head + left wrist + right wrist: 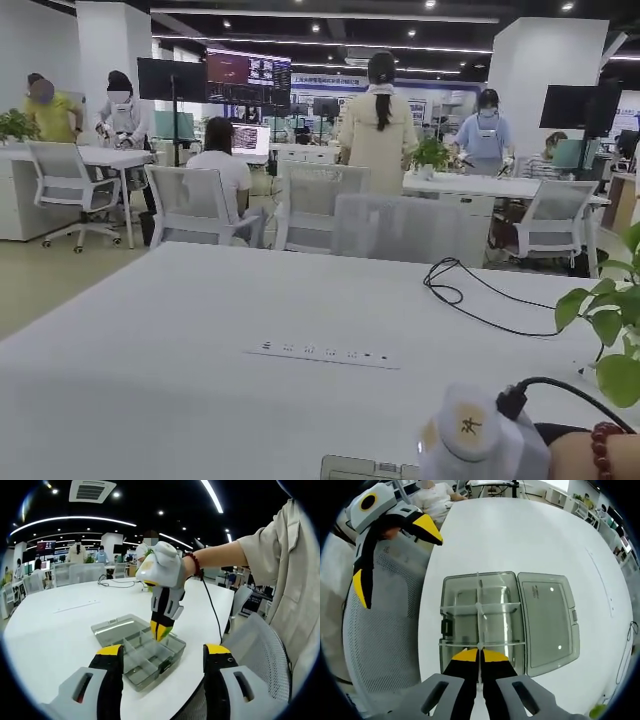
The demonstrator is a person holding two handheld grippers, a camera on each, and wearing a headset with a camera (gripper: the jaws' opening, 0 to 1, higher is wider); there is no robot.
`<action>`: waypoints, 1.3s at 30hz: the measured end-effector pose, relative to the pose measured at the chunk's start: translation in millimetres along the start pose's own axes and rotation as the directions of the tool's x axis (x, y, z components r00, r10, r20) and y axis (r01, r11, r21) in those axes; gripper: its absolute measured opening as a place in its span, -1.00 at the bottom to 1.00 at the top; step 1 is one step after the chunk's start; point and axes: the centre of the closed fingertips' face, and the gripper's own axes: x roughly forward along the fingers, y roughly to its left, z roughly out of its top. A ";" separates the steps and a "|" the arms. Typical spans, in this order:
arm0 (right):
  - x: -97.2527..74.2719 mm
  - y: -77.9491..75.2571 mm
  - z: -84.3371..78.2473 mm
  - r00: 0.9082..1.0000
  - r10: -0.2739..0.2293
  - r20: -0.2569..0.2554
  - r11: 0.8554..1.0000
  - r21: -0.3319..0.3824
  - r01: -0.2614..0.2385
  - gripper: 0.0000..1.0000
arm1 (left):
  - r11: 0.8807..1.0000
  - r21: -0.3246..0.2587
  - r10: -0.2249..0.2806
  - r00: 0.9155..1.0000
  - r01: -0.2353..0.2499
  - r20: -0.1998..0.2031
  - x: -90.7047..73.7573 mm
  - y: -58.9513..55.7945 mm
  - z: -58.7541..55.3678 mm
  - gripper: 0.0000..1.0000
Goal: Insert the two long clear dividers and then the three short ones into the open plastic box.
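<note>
Clear grey rectangular plastic box (457,625) lies open at the near edge of the white table (520,535), its lid (547,620) flat beside it. Three clear dividers stand inside (two across, one lengthwise divider (479,592) crossing them). The right gripper (480,655) pinches that divider's near end; the left gripper (163,650) is spread wide and empty.

Clear plastic box (547,622), lid open flat, on table (520,535); dividers (479,595) upright inside.

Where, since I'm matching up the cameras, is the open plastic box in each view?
Head view: open plastic box, likely the grey sliver at bottom edge.
Left gripper view: box lower centre, below right gripper.
Right gripper view: box centre, above its jaws.
Shared landmark: socket strip.
</note>
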 end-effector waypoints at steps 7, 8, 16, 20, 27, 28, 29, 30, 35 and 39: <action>-0.2 0.6 0.1 1.000 -0.009 -0.011 1.000 -0.027 0.009 -0.95 | 1.000 0.007 -0.003 1.000 0.003 -0.002 0.1 -0.3 0.3 0.28; -0.2 0.6 0.0 1.000 -0.008 -0.012 1.000 -0.029 0.008 -0.95 | 1.000 0.008 -0.002 1.000 0.002 -0.004 0.1 -0.2 -0.2 0.28; 3.5 0.0 -2.0 1.000 -0.002 0.001 1.000 -0.026 0.002 -0.95 | 1.000 0.010 -0.004 1.000 0.004 -0.007 0.5 -0.8 -0.9 0.28; 7.9 -0.2 -4.0 1.000 -0.001 0.006 1.000 -0.020 0.001 -0.95 | 1.000 0.011 -0.004 1.000 0.004 -0.003 0.5 -0.5 -0.2 0.27; 21.4 -1.4 -10.1 0.999 0.003 0.050 0.999 0.038 -0.005 -0.94 | 1.000 0.008 -0.001 1.000 0.001 -0.009 0.3 0.4 -2.1 0.27; 23.1 -1.3 -10.4 0.999 0.002 0.052 0.999 0.038 -0.004 -0.94 | 1.000 0.008 -0.001 1.000 0.001 -0.009 0.3 0.4 -2.1 0.27; 24.3 -1.3 -10.6 0.999 0.000 0.054 0.999 0.040 -0.002 -0.94 | 1.000 0.009 -0.001 1.000 0.001 -0.009 0.4 0.6 -2.2 0.28; 24.4 -1.4 -9.8 0.998 -0.002 0.057 0.999 0.044 0.000 -0.94 | 1.000 0.009 0.000 1.000 0.000 -0.008 0.3 0.8 -2.2 0.28; 23.3 -1.1 -9.1 0.999 -0.011 0.053 1.000 0.024 0.010 -0.94 | 1.000 0.004 0.005 1.000 -0.004 -0.008 0.3 2.5 -3.2 0.29; 23.6 -0.7 -9.0 0.998 -0.017 0.061 1.000 0.021 0.016 -0.94 | 1.000 0.004 0.005 1.000 -0.005 -0.009 0.4 2.2 -3.2 0.29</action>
